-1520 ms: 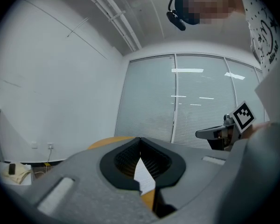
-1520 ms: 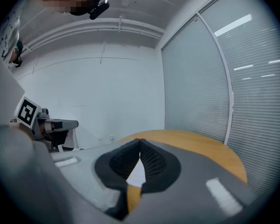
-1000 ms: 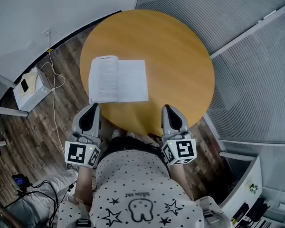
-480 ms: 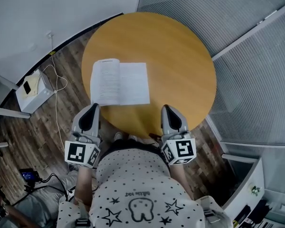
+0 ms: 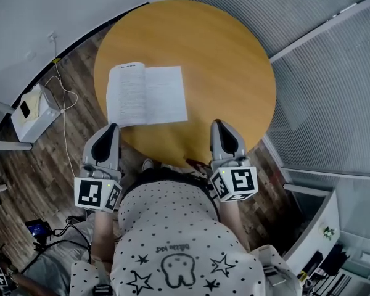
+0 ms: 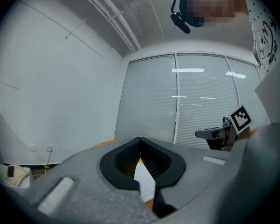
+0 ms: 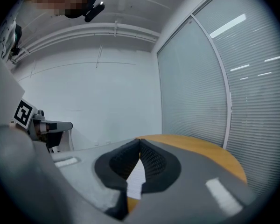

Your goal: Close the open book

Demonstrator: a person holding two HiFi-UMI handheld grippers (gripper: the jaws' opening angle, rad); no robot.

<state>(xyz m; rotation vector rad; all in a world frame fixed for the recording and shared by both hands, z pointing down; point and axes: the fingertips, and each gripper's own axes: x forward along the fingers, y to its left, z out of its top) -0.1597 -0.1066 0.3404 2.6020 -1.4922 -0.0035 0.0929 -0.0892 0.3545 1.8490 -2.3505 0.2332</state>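
The book [image 5: 147, 95] lies open and flat on the near left part of the table [image 5: 228, 54], with its spine pointing away from the person and its long axis across the table. Its left page comes close to the table's left rim, and bare wood spreads to the right and beyond. At the table's near rim, the left gripper [image 5: 111, 129] is by the book's near left corner and the right gripper [image 5: 221, 124] is well apart from the book. Both have their jaws closed together, empty.

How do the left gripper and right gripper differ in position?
The left gripper is by a near corner of the open book; the right gripper is well clear of it. The left gripper sits outside the table, the right gripper overlaps it. Both are shut, empty.
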